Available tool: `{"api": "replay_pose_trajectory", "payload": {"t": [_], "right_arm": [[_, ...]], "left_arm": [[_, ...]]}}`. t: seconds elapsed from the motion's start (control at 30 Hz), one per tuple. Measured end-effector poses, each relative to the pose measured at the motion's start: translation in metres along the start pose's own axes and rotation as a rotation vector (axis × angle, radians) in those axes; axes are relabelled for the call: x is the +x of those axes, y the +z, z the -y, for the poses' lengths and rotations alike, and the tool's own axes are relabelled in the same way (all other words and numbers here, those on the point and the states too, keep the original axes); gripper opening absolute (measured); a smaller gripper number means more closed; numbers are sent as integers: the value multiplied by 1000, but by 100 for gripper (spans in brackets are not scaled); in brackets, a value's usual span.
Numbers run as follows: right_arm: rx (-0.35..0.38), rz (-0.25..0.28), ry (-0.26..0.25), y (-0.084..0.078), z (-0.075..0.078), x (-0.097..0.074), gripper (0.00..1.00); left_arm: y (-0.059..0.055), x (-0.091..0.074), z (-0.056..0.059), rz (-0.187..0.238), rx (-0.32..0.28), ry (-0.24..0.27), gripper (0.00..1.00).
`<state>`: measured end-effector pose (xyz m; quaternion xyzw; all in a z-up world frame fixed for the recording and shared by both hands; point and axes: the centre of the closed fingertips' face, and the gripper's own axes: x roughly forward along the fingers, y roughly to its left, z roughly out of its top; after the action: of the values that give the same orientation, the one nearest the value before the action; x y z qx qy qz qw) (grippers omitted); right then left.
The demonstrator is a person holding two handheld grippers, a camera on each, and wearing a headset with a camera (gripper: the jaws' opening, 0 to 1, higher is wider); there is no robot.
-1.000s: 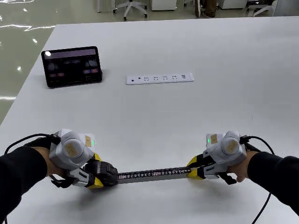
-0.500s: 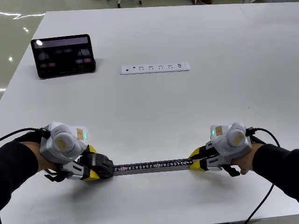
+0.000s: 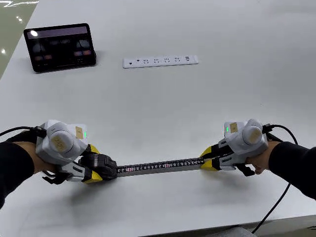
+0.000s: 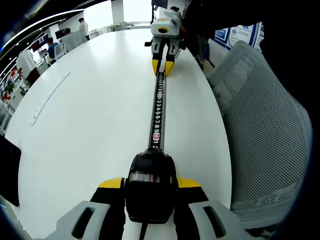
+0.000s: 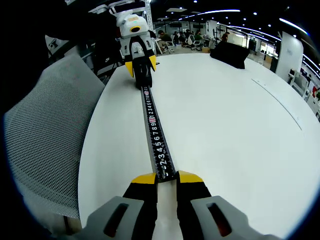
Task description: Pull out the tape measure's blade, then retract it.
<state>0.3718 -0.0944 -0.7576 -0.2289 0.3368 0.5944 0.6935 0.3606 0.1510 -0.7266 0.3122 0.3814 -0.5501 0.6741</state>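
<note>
A black tape measure case (image 3: 101, 165) rests on the white table (image 3: 163, 113) near its front edge, held in my shut left gripper (image 3: 94, 168). In the left gripper view the case (image 4: 151, 185) sits between the yellow-tipped jaws. The dark numbered blade (image 3: 159, 166) runs flat over the table to my right gripper (image 3: 206, 159), which is shut on its end. In the right gripper view the blade (image 5: 155, 135) leads from my right gripper (image 5: 165, 179) to the case (image 5: 141, 70) in the other gripper. In the left gripper view the blade (image 4: 158, 107) ends at the right gripper (image 4: 163, 67).
A dark tablet (image 3: 60, 47) stands at the far left of the table. A white power strip (image 3: 160, 61) lies at mid-table beyond the blade. A black cable (image 3: 276, 205) trails off the front right edge. A grey mesh chair (image 4: 270, 145) sits beside the table.
The two grippers have drawn a little further apart and more blade shows between them. The head camera has tipped down, so the tablet and power strip sit higher in the picture.
</note>
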Motion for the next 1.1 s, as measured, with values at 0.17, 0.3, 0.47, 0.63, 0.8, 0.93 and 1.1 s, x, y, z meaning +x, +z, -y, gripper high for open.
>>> {"api": "replay_pose_trajectory", "payload": {"t": [0.17,0.3,0.47,0.63,0.8,0.93,1.1], "right_arm": [[-1,-1,-1,-1,1,-1,8],[8,2,-1,-2,2,-2,8],[13,1,-11,-1,2,-1,9],[-25,-20,-24,0,0,0,10],[-7,-48,-74,-3,4,-2,11],[10,-24,-118,2,4,-9,16],[87,43,-235,6,15,-30,36]], "left_arm": [[0,0,1,-10,8,-4,33],[0,-1,1,-3,1,-1,33],[1,0,0,0,-3,4,33],[0,0,-2,4,2,15,34],[2,-3,-6,61,-53,47,35],[3,-16,-21,133,-149,148,46],[-10,-43,-36,248,-365,271,76]]}}
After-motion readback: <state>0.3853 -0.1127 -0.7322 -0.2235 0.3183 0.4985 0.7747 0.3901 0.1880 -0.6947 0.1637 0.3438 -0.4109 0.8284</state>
